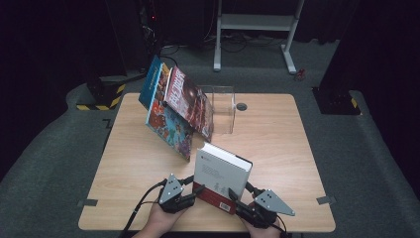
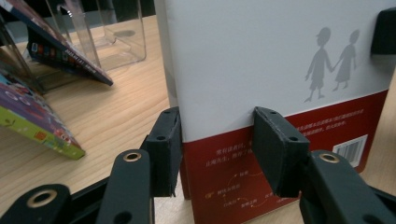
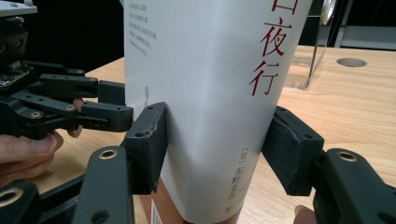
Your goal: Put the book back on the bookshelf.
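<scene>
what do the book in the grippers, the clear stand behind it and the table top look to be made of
Book: paper with a smooth, slightly glossy white and red jacket; soft sheen along the spine in the right gripper view.
Stand: clear rigid plastic, probably acrylic; the wood shows through it and its edges catch light.
Table: light wood-grain surface, matte, likely laminate rather than solid wood; the grain looks very even.

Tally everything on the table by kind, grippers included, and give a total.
Books: 3, namely the white-and-red book held upright, the blue picture book and the red picture book leaning on it
Clear plastic stand: 1
Grippers: 2, left gripper, right gripper
Total: 6
</scene>
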`<state>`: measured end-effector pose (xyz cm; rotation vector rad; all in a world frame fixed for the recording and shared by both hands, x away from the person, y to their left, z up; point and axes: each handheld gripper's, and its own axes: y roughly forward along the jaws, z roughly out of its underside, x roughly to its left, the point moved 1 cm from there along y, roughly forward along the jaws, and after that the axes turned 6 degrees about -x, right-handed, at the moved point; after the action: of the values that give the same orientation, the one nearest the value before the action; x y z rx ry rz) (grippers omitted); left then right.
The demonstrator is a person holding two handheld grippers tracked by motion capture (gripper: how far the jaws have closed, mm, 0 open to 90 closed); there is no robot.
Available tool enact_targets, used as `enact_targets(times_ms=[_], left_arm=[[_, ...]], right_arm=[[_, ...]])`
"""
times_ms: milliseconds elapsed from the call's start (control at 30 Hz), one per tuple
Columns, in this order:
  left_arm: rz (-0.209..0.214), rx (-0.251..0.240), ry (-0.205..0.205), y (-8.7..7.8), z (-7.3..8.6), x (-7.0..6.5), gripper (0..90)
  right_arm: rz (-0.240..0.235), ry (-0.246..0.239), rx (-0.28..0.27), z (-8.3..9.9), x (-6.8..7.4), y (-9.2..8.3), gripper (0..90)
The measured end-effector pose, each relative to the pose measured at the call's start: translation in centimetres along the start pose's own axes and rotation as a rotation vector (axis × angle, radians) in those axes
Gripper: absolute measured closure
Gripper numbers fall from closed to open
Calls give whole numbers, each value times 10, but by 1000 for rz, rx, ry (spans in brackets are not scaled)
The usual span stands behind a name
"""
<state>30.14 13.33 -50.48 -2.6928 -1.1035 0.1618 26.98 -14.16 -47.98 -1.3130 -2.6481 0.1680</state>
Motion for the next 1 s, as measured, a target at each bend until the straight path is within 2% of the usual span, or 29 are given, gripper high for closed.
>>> enact_targets(times_ms=[167, 267, 400, 533, 800, 1000], left_arm=[[4, 0, -44, 0, 1, 4, 525], [-2, -3, -31, -1, 1, 4, 522], [-11, -7, -38, -2, 1, 3, 494], [-38, -18, -55, -6, 1, 6, 470], [-29, 6, -77, -6, 1, 10, 368], [-37, 22, -86, -5, 2, 11, 351]], right_arm=[[-3, 10, -1, 0, -1, 0, 430], [-4, 3, -2, 0, 0, -1, 433], [-4, -10, -4, 0, 1, -1, 433], [-9, -22, -7, 1, 2, -3, 437], [-29, -43, -18, 2, 4, -6, 448], [-39, -51, -28, 4, 5, -7, 455]])
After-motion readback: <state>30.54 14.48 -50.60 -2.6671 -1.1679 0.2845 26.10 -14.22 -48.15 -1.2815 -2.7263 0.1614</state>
